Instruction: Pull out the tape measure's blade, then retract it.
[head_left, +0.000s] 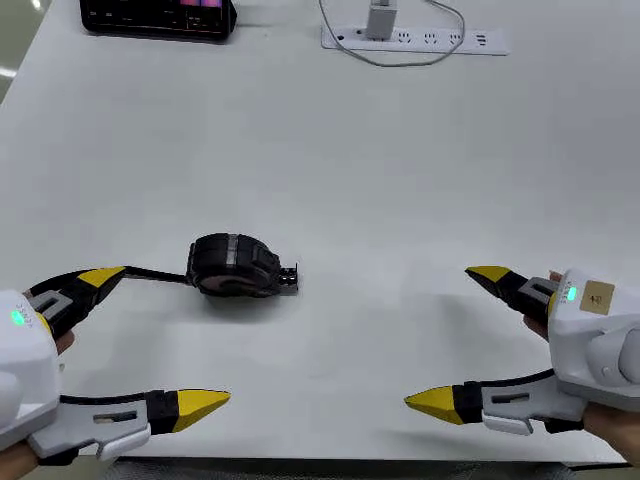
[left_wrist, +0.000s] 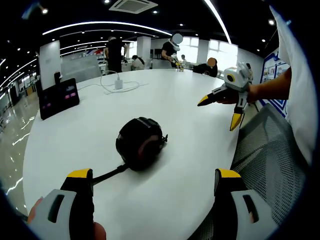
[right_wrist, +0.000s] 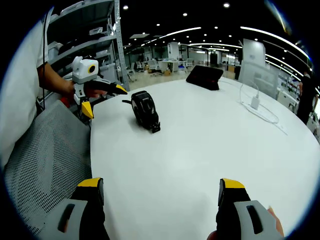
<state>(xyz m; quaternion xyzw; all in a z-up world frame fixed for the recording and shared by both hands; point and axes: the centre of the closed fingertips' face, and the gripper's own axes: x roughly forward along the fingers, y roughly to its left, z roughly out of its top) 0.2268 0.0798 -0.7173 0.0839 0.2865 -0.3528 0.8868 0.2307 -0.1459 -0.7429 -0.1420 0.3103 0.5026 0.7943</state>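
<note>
White tabletop (head_left: 400, 150) stretches ahead of you, with a white power strip (head_left: 415, 39) and a dark flat screen (head_left: 158, 15) at its far edge. Your black round-cased tape measure (head_left: 234, 265) lies left of centre, its blade mouth facing right. A thin black strap (head_left: 155, 274) trails left from it toward the far yellow jaw tip of your left tool (head_left: 172, 335); whether strap and tip touch cannot be told. Your left tool is spread wide and holds nothing, near the tape measure. Your right tool (head_left: 440, 336) is likewise spread wide and holds nothing, well to the right of the tape measure.
</note>
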